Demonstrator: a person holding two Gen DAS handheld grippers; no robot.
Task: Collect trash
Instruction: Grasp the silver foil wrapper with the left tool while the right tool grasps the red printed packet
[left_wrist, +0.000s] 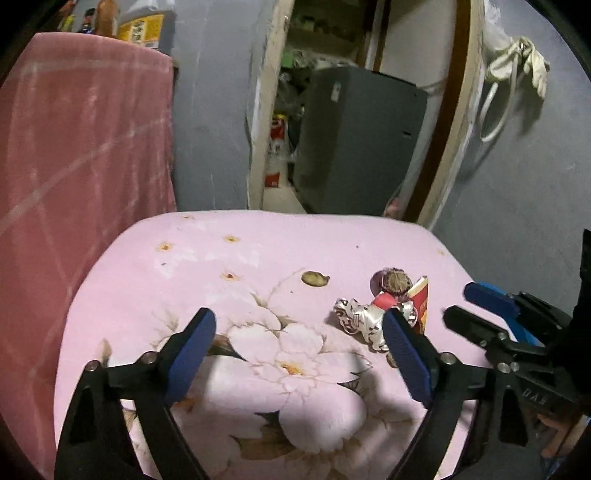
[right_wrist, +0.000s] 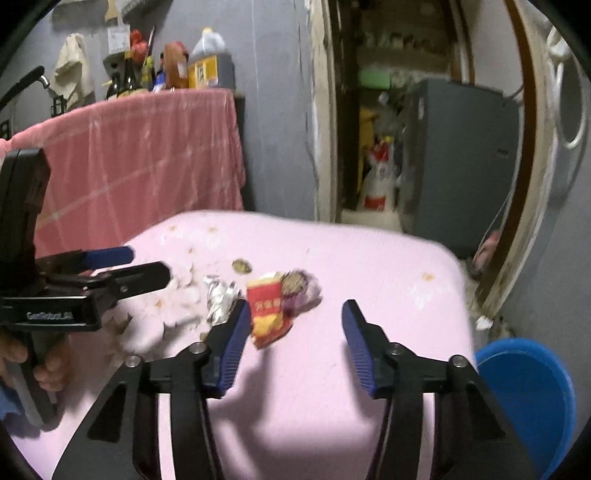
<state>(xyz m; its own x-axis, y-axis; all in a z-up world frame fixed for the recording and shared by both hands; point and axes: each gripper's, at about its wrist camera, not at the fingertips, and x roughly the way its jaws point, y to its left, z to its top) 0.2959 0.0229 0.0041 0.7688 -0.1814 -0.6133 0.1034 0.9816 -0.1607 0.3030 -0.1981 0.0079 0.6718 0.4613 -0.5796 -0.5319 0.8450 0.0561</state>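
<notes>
Trash sits in a small cluster on the pink floral-print cushioned surface (left_wrist: 207, 266): crumpled silver foil wrapper (left_wrist: 360, 319), red-and-yellow snack packet (right_wrist: 267, 314), purplish crinkled wrapper with a brown round lump (left_wrist: 393, 282) on top. All three touching or just beside each other.

Left gripper (left_wrist: 299, 350): jaws wide apart, nothing between them. Foil wrapper lies just beyond its right-hand blue pad, partly hidden by it.

Right gripper (right_wrist: 293, 343): jaws parted, narrower than the left, nothing gripped. Red packet sits just past its left-hand finger, ahead of the gap, not between the pads. View is blurred.

Surface has brownish stains and a dark spot (left_wrist: 314, 278) near the trash.

Room: pink checked cloth (left_wrist: 81, 147) draped over something at left, bottles (right_wrist: 173, 62) on top, grey walls, open doorway with a grey cabinet (left_wrist: 354, 136) inside, blue plastic basin (right_wrist: 532, 398) on the floor beside the cushion.
</notes>
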